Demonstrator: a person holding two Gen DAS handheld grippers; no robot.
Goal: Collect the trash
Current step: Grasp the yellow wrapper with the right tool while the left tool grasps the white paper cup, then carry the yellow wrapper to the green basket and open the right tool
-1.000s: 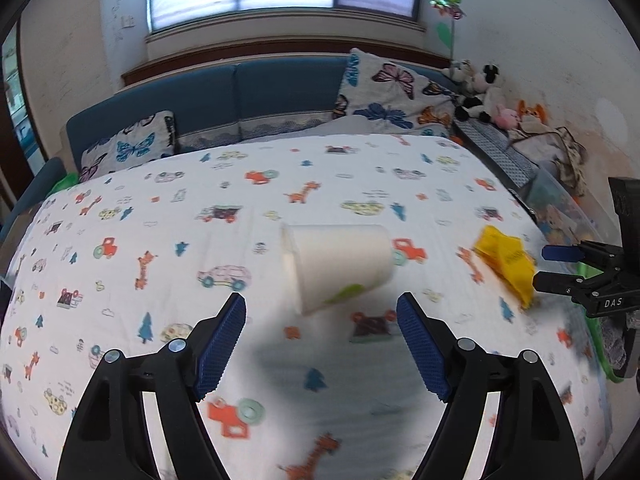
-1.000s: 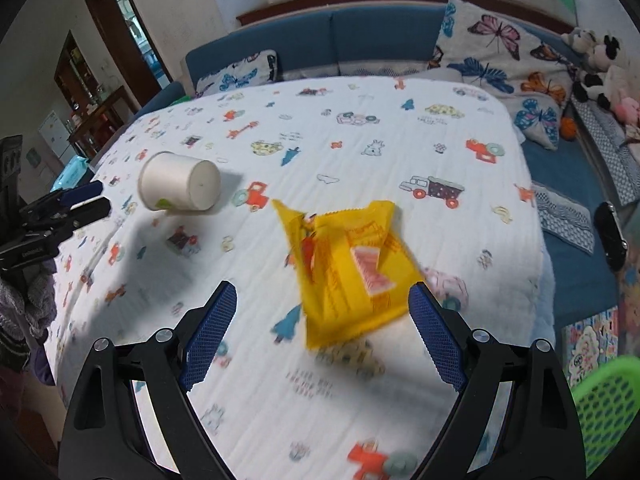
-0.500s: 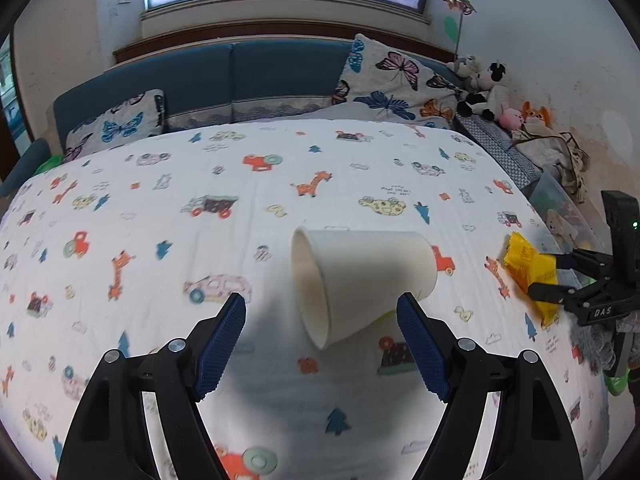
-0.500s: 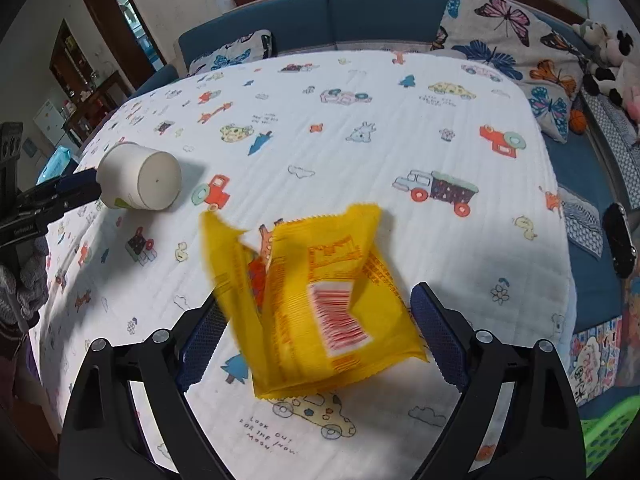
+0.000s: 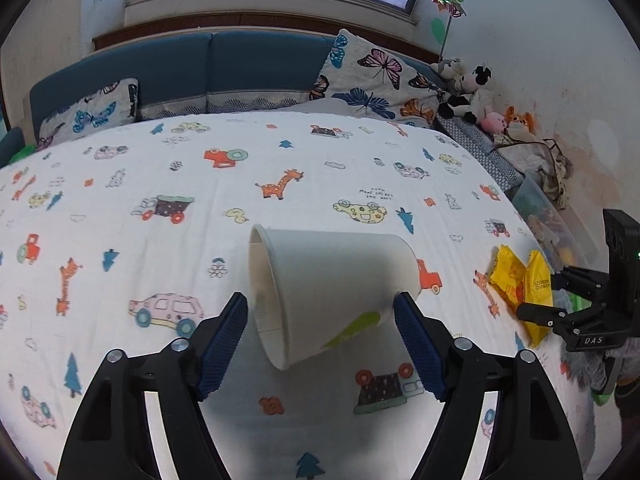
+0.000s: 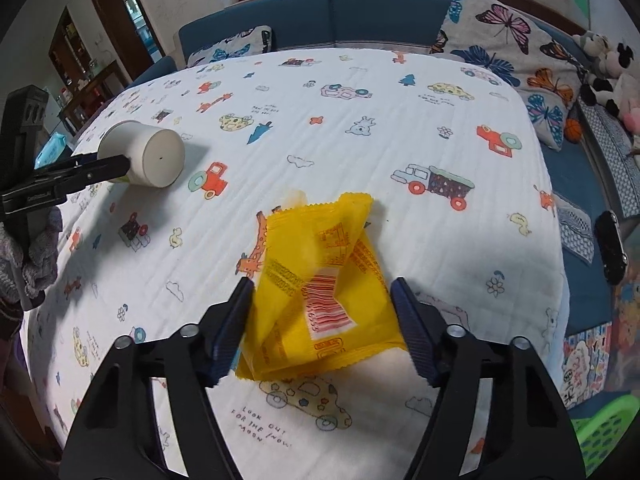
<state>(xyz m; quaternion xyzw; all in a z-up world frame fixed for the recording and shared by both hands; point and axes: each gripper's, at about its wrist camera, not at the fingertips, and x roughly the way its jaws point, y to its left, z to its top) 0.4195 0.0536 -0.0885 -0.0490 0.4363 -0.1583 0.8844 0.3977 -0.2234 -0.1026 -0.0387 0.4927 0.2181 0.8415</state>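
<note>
A white paper cup (image 5: 328, 292) lies on its side on the printed bedsheet (image 5: 280, 168), mouth to the left. My left gripper (image 5: 322, 336) is open with a finger at each side of the cup. The cup also shows in the right wrist view (image 6: 148, 154). A crumpled yellow snack wrapper (image 6: 320, 296) lies on the sheet between the open fingers of my right gripper (image 6: 324, 320). The wrapper also shows in the left wrist view (image 5: 524, 280), with the right gripper (image 5: 552, 296) around it.
A green plastic basket (image 6: 604, 436) stands off the bed's near right corner. Butterfly pillows (image 5: 372, 80) and a blue headboard (image 5: 224, 64) line the far side. Soft toys (image 5: 472, 92) sit at the right wall. A black remote (image 6: 610, 248) lies beside the bed.
Both grippers have moved forward. The cup now sits between the left fingers and the wrapper between the right fingers. Both stay open.
</note>
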